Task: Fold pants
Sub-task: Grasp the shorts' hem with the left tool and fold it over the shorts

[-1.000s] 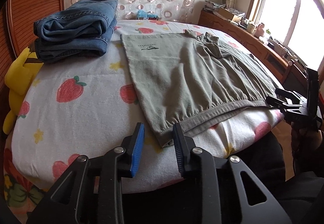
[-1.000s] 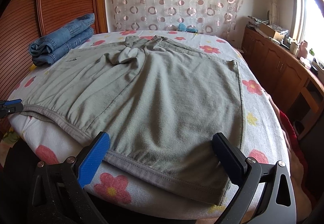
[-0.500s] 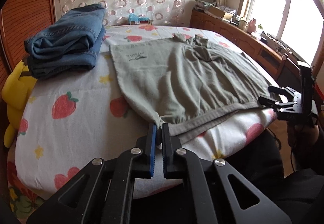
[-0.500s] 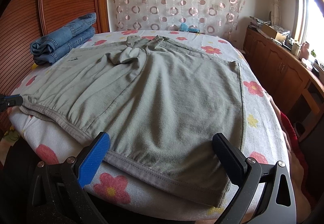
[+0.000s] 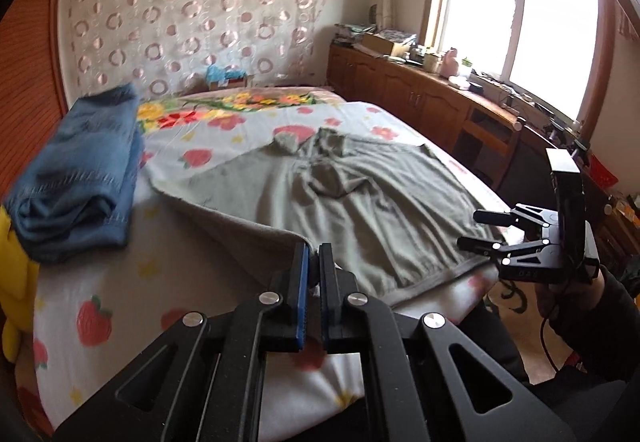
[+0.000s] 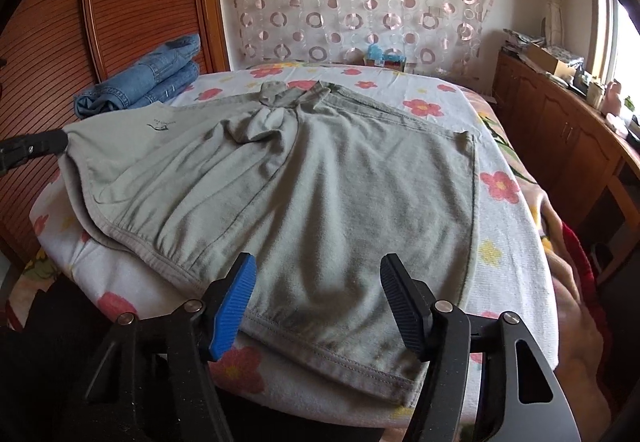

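Observation:
Grey-green pants (image 6: 320, 178) lie spread on the flowered bed, waistband toward me. My left gripper (image 5: 314, 248) is shut on the waistband's left corner and holds it lifted off the bed, so the left side of the pants (image 5: 248, 210) rises in a fold; it also shows at the left edge of the right wrist view (image 6: 36, 146). My right gripper (image 6: 318, 282) is open, its fingers straddling the near waistband edge toward its right end without gripping. It shows in the left wrist view (image 5: 486, 230) at the pants' right corner.
A stack of folded blue jeans (image 5: 80, 178) sits at the bed's far left, also in the right wrist view (image 6: 144, 82). A yellow plush toy (image 5: 12, 274) lies beside it. Wooden cabinets (image 5: 432, 102) line the right wall under the window. A wooden headboard (image 6: 80, 42) stands left.
My left gripper closed on the waistband's left corner and lifted it up and inward. My right gripper moved forward over the waistband edge and stayed open.

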